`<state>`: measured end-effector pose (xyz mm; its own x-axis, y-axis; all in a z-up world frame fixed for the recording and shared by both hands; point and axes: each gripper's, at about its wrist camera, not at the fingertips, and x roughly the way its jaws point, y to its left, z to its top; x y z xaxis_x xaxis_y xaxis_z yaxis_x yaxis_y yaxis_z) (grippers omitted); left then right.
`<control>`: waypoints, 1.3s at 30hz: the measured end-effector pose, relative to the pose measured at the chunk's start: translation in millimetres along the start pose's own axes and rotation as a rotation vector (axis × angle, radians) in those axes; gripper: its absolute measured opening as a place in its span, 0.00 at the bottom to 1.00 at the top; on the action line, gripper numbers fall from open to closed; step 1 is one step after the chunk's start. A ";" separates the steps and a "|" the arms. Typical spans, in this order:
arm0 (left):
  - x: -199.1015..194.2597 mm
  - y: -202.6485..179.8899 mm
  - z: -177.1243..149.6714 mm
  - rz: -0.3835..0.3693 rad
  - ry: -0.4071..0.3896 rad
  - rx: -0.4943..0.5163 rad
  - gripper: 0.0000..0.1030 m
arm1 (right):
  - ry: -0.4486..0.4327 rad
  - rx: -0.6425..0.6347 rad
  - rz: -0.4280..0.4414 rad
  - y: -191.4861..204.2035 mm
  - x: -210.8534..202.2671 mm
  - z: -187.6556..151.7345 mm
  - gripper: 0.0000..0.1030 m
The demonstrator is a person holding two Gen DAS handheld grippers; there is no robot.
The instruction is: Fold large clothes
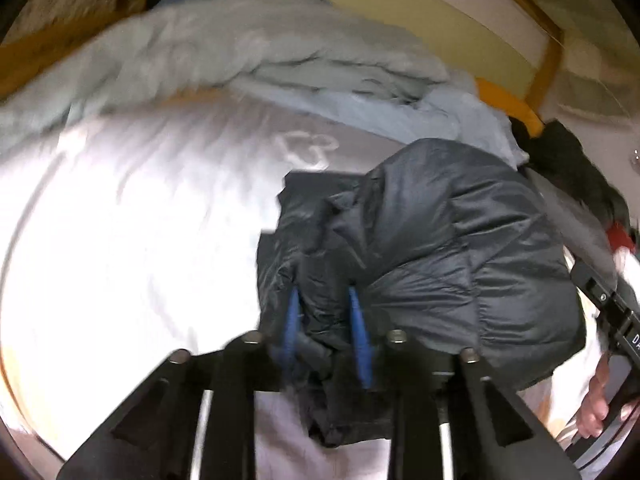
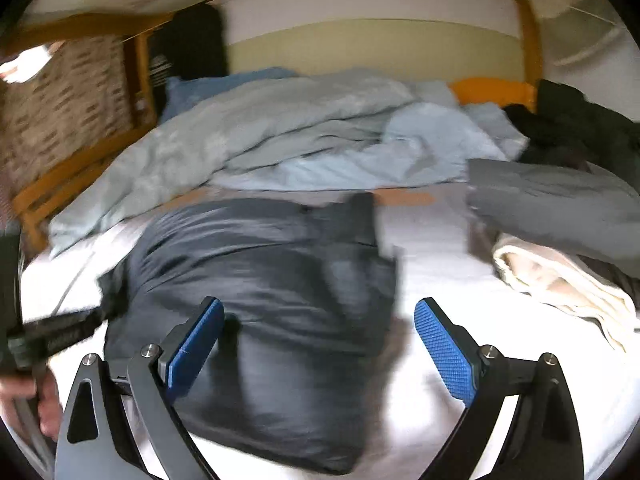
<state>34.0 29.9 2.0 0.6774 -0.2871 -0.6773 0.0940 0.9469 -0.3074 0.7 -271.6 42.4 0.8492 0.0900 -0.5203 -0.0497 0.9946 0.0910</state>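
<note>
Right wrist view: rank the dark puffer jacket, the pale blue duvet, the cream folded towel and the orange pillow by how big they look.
1. Pale blue duvet and dark puffer jacket: too close to call, since the jacket is nearer.
2. Cream folded towel.
3. Orange pillow, mostly hidden.

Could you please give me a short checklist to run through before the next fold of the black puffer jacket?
1. Left gripper pinching the black puffer jacket: ok, pads closed on fabric.
2. Right gripper free to take hold: ok, jaws wide open.
3. Jacket lying flat on the white sheet: not ok, bunched.
4. Folded cream blanket apart from jacket: ok.
5. Sleeve positions: cannot tell, blurred.
</note>
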 end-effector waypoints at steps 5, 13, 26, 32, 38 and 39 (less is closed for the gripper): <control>-49.2 -28.3 -0.7 0.117 -0.220 0.168 0.27 | 0.110 0.089 0.065 -18.8 20.1 0.8 0.81; -89.0 -100.6 25.5 -0.001 -0.210 0.386 0.08 | 0.107 0.044 0.152 -9.2 18.8 11.1 0.25; 20.6 -33.4 37.3 0.080 0.075 0.226 0.05 | 0.246 0.105 0.004 -26.6 36.2 6.3 0.25; 54.6 -41.3 26.2 0.108 0.167 0.279 0.01 | 0.281 0.154 0.102 -38.1 39.7 10.7 0.25; 81.9 -32.4 22.4 0.092 0.237 0.234 0.00 | 0.298 0.109 0.125 -30.8 38.3 11.8 0.25; 82.2 -32.9 22.3 0.093 0.234 0.239 0.00 | 0.312 0.095 0.118 -29.0 40.8 11.4 0.25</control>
<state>102.9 -21.6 -28.7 0.5079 -0.1970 -0.8386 0.2262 0.9698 -0.0908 42.8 -297.3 28.2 0.6380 0.2297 -0.7350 -0.0759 0.9686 0.2368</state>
